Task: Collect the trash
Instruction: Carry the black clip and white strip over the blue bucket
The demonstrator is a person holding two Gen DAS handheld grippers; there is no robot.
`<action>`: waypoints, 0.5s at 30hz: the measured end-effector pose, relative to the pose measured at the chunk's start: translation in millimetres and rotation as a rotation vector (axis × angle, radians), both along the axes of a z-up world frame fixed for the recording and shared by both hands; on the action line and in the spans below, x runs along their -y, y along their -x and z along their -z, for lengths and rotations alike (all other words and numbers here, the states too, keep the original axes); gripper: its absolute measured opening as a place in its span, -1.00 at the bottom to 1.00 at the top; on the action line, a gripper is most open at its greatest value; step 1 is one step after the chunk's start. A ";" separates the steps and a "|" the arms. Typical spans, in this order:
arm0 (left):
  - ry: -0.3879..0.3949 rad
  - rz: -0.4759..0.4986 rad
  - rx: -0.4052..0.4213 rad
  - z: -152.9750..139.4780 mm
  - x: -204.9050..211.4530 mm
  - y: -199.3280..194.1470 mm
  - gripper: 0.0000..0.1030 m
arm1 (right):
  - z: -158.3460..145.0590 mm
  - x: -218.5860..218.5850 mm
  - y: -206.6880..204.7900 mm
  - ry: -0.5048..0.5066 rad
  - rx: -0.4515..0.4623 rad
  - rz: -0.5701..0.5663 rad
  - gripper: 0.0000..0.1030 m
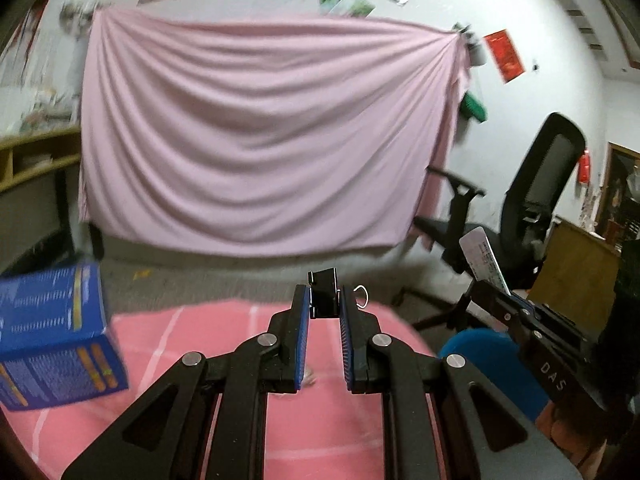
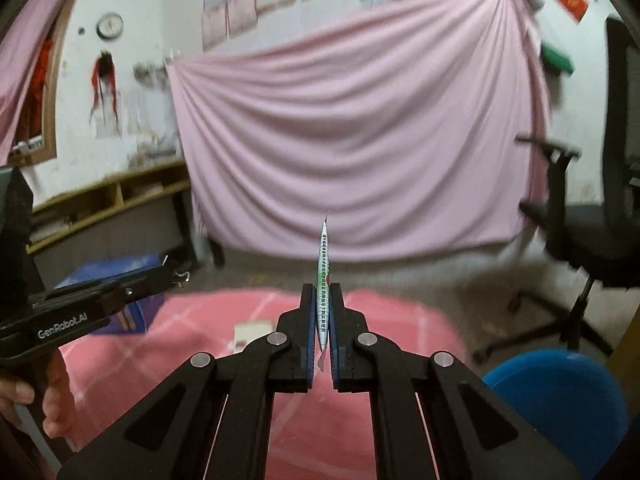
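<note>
A big pink sheet [image 1: 256, 132] hangs in soft, drooping folds across the far wall, pinned at its upper corners. Near it on the right stands a black office chair [image 1: 532, 200] with a mesh back and hard armrests. Below lies the bench [image 1: 224, 332], covered in a salmon-pink cloth with thin pale grid lines. At its right edge sits a round blue bin [image 2: 568, 400], smooth and plastic-looking. On the left side of the bench stands a glossy blue box [image 1: 52, 336] printed with small text, blurred.

The left gripper [image 1: 325, 300], black with ribbed blue pads, has its jaws pinching a small black metal binder clip [image 1: 324, 290], whose silver wire loop sticks out to the right. The right gripper [image 2: 323, 308] has its jaws pressed together on a flat, thin printed wrapper [image 2: 324, 264], held edge-on and upright above the bench, its tip rising past the fingertips.
</note>
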State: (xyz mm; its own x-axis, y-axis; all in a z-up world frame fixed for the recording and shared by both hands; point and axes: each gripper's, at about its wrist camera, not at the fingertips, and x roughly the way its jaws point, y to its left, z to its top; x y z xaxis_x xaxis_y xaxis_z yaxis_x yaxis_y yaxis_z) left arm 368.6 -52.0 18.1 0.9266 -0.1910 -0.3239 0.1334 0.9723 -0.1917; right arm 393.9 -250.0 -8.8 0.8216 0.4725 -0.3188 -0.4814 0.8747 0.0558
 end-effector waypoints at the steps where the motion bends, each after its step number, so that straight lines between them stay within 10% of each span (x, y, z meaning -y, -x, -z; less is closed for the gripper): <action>1: -0.005 0.007 0.020 -4.1 6.0 3.4 -0.77 | -5.3 6.1 4.4 -0.014 0.030 0.009 -0.93; 15: -0.078 0.144 0.116 -26.9 103.9 9.5 -0.77 | -35.4 95.3 40.8 -0.136 0.213 0.178 -0.93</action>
State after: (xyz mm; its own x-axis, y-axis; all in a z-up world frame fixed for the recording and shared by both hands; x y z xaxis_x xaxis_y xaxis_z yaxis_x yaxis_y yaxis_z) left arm 359.1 -155.9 45.0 0.9236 -0.3028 -0.2352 0.2890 0.9529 -0.0920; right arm 353.1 -345.4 26.6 0.9369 0.3417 -0.0738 -0.3347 0.9378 0.0927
